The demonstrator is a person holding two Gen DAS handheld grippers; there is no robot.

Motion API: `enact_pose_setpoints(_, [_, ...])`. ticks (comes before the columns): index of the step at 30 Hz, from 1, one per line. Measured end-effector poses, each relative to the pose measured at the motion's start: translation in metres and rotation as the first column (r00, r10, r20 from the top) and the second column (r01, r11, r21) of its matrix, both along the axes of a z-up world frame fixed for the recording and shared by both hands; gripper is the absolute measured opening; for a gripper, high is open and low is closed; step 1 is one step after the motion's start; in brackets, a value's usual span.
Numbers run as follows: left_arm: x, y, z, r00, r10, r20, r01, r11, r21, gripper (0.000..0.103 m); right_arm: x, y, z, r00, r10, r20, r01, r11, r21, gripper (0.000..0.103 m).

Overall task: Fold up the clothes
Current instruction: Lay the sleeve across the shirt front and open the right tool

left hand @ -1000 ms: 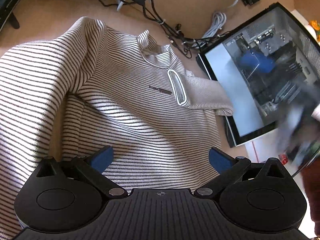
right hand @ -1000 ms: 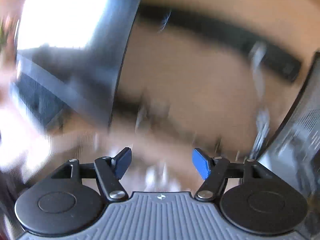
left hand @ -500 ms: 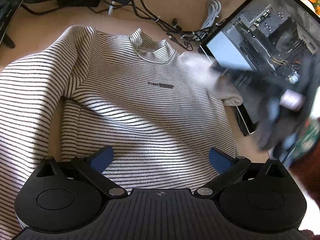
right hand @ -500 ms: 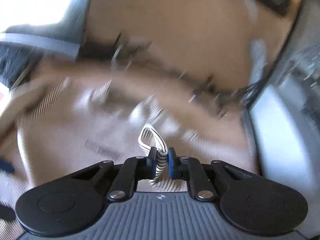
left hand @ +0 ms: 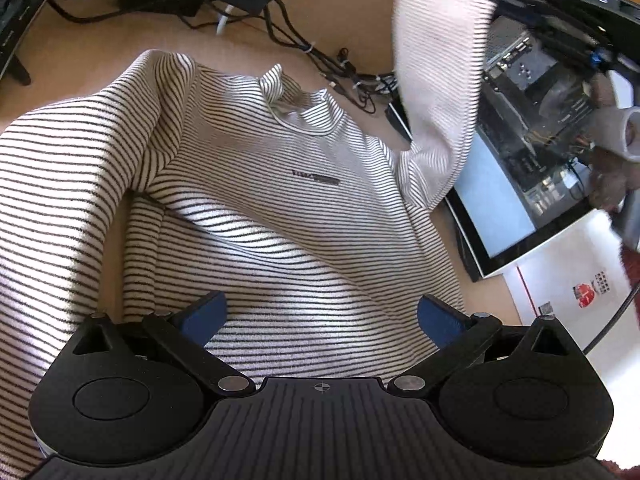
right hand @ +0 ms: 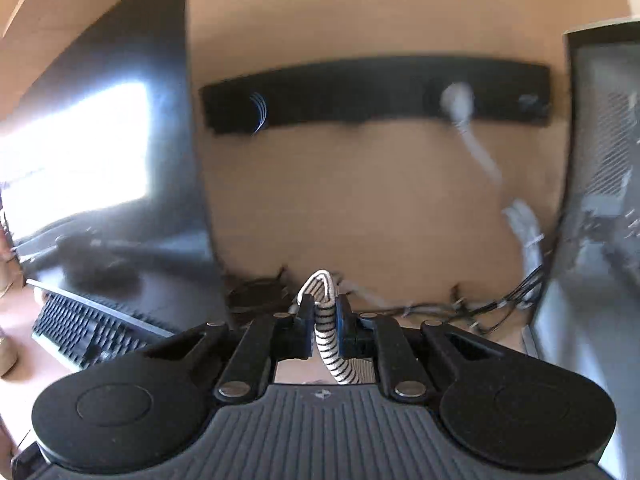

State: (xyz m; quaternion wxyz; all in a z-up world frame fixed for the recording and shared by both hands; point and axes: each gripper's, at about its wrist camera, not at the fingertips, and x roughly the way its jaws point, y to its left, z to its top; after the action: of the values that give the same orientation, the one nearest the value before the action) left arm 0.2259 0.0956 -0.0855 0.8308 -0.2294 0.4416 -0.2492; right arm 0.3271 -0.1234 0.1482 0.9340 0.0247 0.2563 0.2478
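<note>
Striped sweater (left hand: 256, 200) lies face-up on the wooden desk (left hand: 352, 12), its sleeve (left hand: 438, 80) raised beside the open PC case (left hand: 536, 128). Your right gripper (right hand: 325, 314) is clenched on the cuff (right hand: 320, 292); your left gripper (left hand: 320, 316) hangs released over the hem. Carry the sleeve across the chest, keep it clear of the cables (left hand: 352, 76), and lay it flat before letting go.
</note>
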Motion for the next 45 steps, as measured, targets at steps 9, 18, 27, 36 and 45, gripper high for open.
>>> enact_pose_setpoints(9, [0.001, 0.001, 0.000, 0.999, 0.048, -0.020, -0.048, 0.998, -0.026, 0.103, -0.006, -0.007, -0.019, 0.998, 0.065, -0.007, -0.064, 0.995, 0.078, 0.059])
enact_pose_setpoints(18, [0.004, 0.001, 0.002, 0.985, 0.152, -0.083, -0.157, 0.986, -0.056, 0.103, -0.012, -0.087, -0.143, 0.970, -0.034, -0.242, 0.047, 0.998, 0.049, 0.077])
enact_pose_setpoints(27, [0.030, -0.015, 0.068, 0.971, 0.214, 0.105, -0.223, 0.971, 0.090, 0.102, -0.066, -0.100, -0.178, 0.990, 0.022, -0.138, -0.020, 1.000, 0.014, 0.103])
enact_pose_setpoints(36, [0.106, -0.061, 0.026, 0.980, 0.194, 0.033, -0.193, 0.916, 0.352, 0.079, -0.054, -0.111, -0.190, 0.980, 0.034, -0.197, -0.015, 0.995, 0.096, 0.103])
enact_pose_setpoints(45, [0.097, -0.095, 0.015, 0.981, 0.097, 0.166, -0.167, 0.860, 0.482, 0.062, -0.058, -0.099, -0.189, 0.983, 0.025, -0.183, -0.019, 0.999, 0.034, 0.103])
